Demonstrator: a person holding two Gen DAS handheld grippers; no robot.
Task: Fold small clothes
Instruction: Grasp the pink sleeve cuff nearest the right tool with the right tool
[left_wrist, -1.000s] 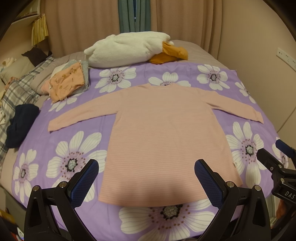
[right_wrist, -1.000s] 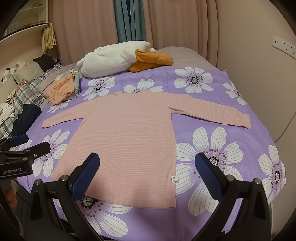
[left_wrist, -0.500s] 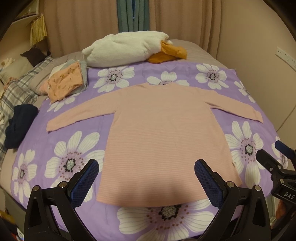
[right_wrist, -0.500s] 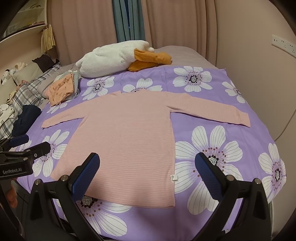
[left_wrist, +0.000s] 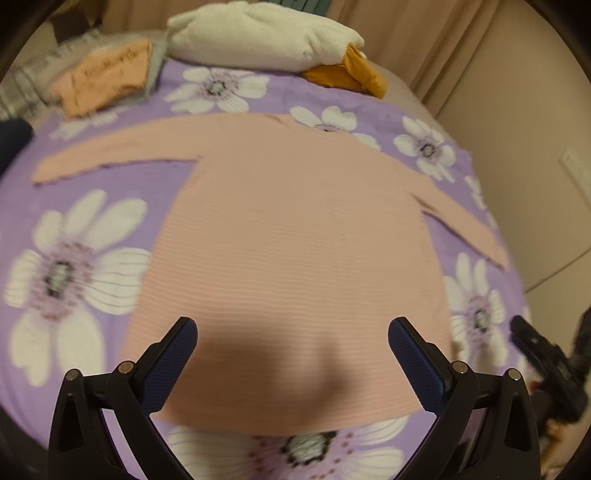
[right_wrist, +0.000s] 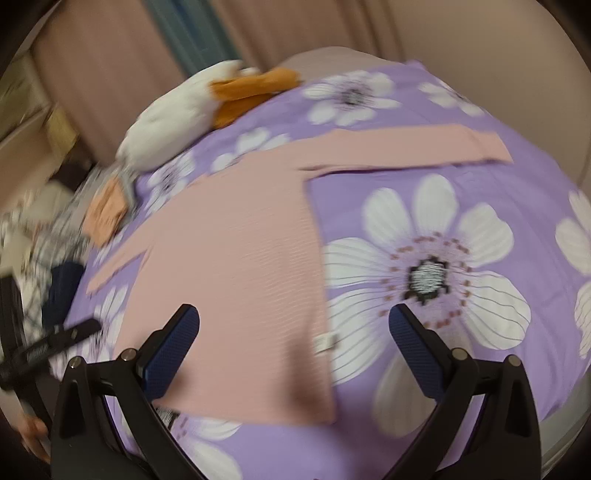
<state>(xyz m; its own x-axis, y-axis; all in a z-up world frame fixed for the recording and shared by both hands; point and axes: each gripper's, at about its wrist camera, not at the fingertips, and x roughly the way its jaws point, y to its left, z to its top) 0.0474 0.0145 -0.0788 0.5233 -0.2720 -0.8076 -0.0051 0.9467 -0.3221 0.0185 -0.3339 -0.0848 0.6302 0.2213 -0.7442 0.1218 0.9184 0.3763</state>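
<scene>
A pink long-sleeved top (left_wrist: 295, 236) lies flat on the purple flowered bedspread (left_wrist: 77, 229), sleeves spread out to both sides. My left gripper (left_wrist: 291, 354) hovers open over the middle of its bottom hem, nothing between the blue pads. My right gripper (right_wrist: 293, 350) is open above the top (right_wrist: 236, 251) at its lower right corner, where a small white label (right_wrist: 325, 341) sticks out. The right sleeve (right_wrist: 406, 149) stretches away across the bedspread (right_wrist: 480, 206). Both views are blurred by motion.
A white plush pillow (left_wrist: 258, 37) and orange cloth (left_wrist: 354, 75) lie at the bed's far end. A stack of folded peach clothes (left_wrist: 107, 75) sits far left, with a dark garment (right_wrist: 61, 291) at the left edge. A wall (left_wrist: 517, 129) runs along the right side.
Both grippers have dropped closer to the top and tilted; the top now fills more of each view. The right gripper has swung toward the top's right side. Both stay open.
</scene>
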